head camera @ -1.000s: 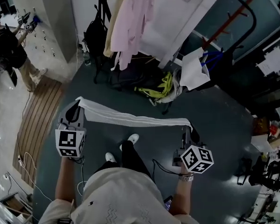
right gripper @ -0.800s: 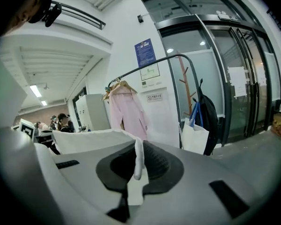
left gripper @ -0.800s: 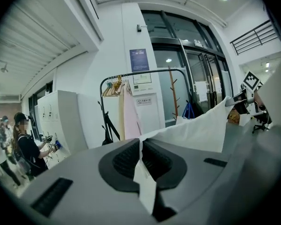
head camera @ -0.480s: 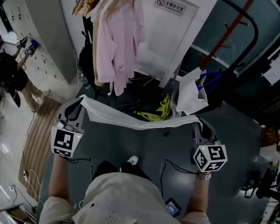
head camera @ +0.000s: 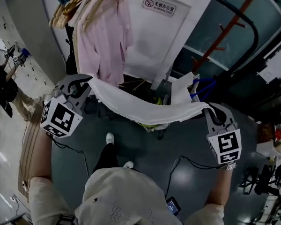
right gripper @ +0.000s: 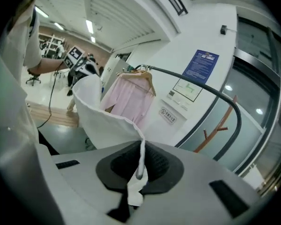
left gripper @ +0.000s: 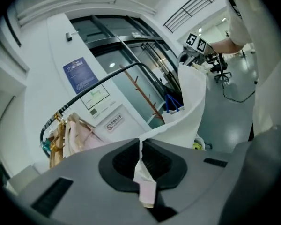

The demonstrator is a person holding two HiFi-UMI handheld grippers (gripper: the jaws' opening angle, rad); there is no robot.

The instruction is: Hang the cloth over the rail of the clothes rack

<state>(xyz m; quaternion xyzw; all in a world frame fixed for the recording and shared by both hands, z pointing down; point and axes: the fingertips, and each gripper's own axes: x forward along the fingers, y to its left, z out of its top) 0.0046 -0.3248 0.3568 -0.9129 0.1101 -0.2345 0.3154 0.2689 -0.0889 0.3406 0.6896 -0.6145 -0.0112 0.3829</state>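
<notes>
A white cloth (head camera: 145, 109) hangs stretched between my two grippers and sags a little in the middle. My left gripper (head camera: 86, 84) is shut on its left corner (left gripper: 141, 165). My right gripper (head camera: 207, 108) is shut on the other corner (right gripper: 139, 165). The black rail (head camera: 234, 8) of the clothes rack arches above and beyond the cloth, also seen as the rail (right gripper: 196, 86) and the rail (left gripper: 89, 86). Both grippers are held below it, apart from it.
A pink shirt (head camera: 105, 36) and other garments on wooden hangers hang at the rail's left end. A red-brown coat stand (head camera: 225, 29) stands behind the rack on the right. Bags and a white bag (head camera: 180, 93) lie under the rack. Another person (head camera: 2, 86) stands far left.
Both grippers have risen and moved toward the rack with the cloth. The cloth, earlier over the floor by my feet, now hangs in front of the pink shirt and bags.
</notes>
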